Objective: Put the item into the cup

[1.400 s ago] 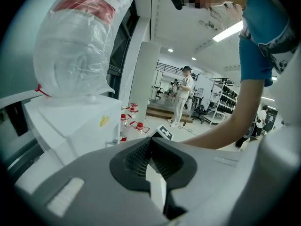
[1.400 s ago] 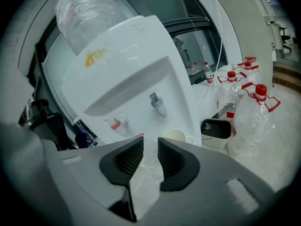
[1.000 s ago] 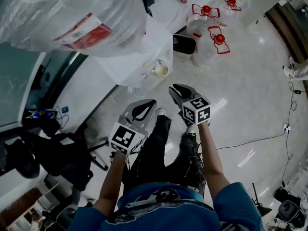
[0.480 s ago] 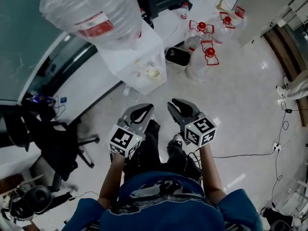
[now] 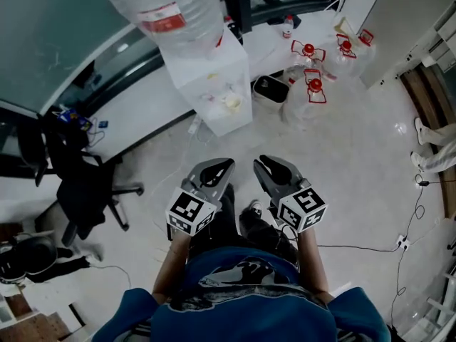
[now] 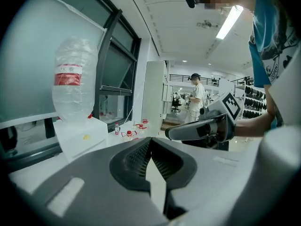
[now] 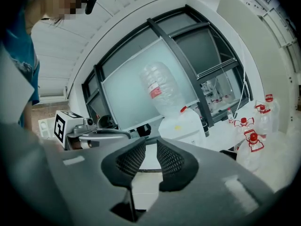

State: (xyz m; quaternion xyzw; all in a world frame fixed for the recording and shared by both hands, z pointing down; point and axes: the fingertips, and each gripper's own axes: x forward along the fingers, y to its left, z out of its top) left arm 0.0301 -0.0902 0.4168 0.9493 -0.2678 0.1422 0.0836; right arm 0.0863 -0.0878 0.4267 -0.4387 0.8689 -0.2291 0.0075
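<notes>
A small pale round cup stands on the front ledge of a white water dispenser, and shows only as a yellowish spot in the left gripper view. No item for it shows in any view. My left gripper is held out over the floor; its tips meet, shut on nothing. My right gripper is beside it, well short of the dispenser. Its jaws are closing, with a narrow gap and nothing between them.
A large clear bottle tops the dispenser. Clear jugs with red caps and a black bin stand to its right. An office chair is at the left, and cables cross the shiny floor. A person in white stands far off.
The head view has swung, so the dispenser now sits smaller and farther right in the picture. Both grippers stay side by side in front of the body.
</notes>
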